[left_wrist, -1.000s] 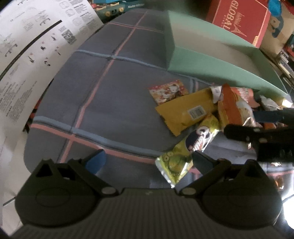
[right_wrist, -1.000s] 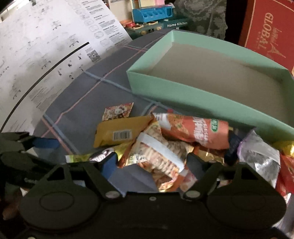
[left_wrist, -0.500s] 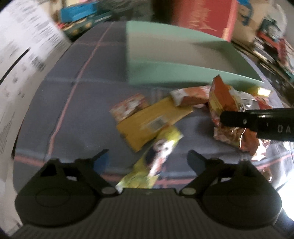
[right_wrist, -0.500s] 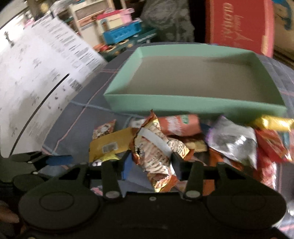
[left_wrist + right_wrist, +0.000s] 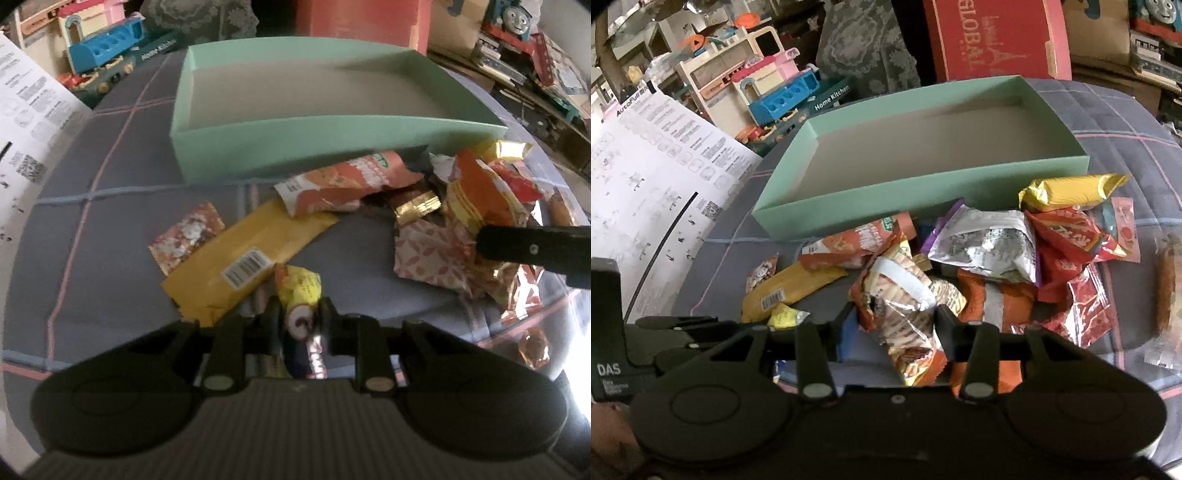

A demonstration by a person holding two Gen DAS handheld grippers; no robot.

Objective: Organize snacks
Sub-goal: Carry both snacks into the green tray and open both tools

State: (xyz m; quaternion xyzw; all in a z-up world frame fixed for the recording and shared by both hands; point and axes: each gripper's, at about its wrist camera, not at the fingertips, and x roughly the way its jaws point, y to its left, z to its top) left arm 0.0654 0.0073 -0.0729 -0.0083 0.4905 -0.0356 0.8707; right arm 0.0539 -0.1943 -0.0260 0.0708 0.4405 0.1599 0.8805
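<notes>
Left jaws pinch yellow packet; right jaws apparently clamp striped bag; green box beyond pile.

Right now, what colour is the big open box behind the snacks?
Mint green box with a pale beige floor, clearest in the right wrist view.

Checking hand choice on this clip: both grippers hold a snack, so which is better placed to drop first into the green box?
Probably the right. The right gripper grips the orange crinkled packet nearer the green box; the left gripper, shut on the yellow packet, sits farther back.
</notes>
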